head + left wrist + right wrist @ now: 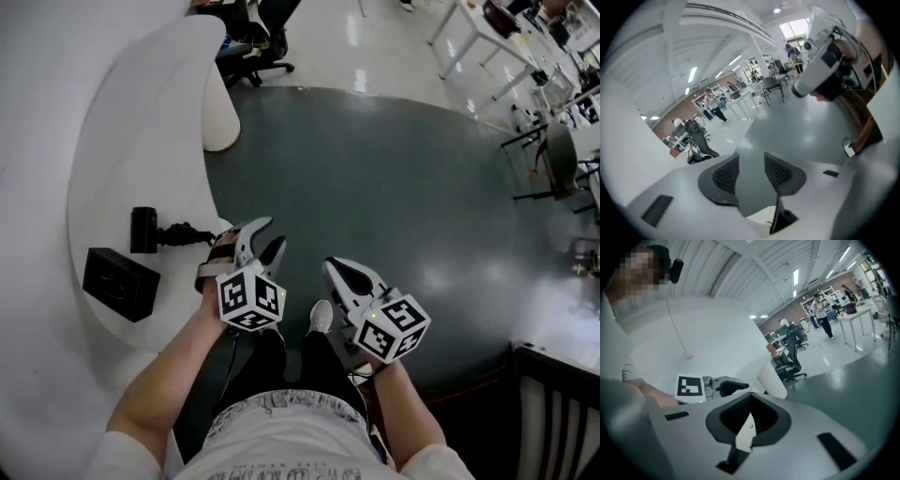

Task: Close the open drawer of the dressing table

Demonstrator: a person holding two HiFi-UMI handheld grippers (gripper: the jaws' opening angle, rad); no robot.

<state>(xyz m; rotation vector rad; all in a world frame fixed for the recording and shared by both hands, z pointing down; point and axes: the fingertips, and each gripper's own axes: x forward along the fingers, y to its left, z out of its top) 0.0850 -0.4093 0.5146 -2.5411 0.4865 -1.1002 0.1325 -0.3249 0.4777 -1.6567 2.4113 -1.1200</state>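
The white curved dressing table [141, 141] runs along the left of the head view; no open drawer shows in any view. My left gripper [272, 232] hovers just off the table's near edge, over the dark floor, jaws apart with nothing between them [751, 161]. My right gripper [330, 266] hangs beside it to the right, over the floor, jaws closed tip to tip and empty [750, 397]. The right gripper view shows the left gripper's marker cube [690, 386] and the table's pedestal [771, 378].
A black box [120, 283] and a black handheld device [145, 230] with a cable lie on the tabletop near its front edge. A ribbed white pedestal [220, 108] stands under the table. Office chair [253, 42] at the back, white desks [487, 37] far right, slatted wooden piece [553, 403] near right.
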